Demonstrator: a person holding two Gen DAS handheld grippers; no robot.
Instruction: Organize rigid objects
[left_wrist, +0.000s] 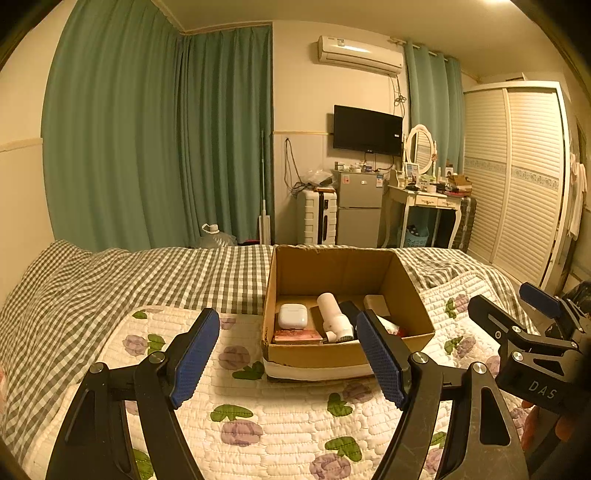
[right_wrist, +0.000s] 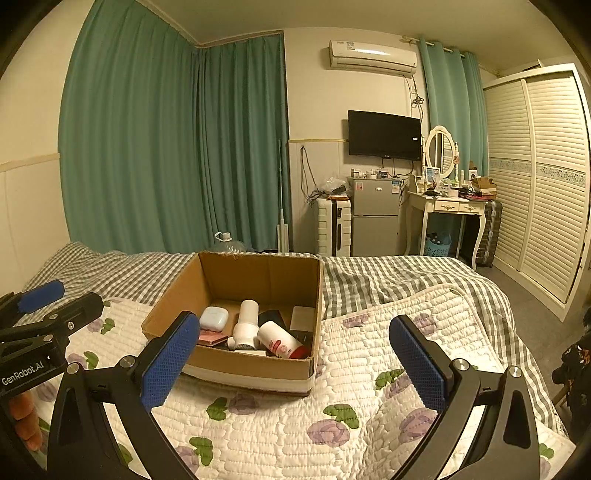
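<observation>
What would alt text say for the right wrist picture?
An open cardboard box sits on a floral quilt, holding a white earbud case, a white bottle and other small items. The right gripper hovers open and empty before it.

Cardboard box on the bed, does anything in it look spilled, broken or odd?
Nothing looks spilled or broken. In the brown cardboard box, the white bottle with red print and the white handheld device lie on their sides, loosely piled.
</observation>
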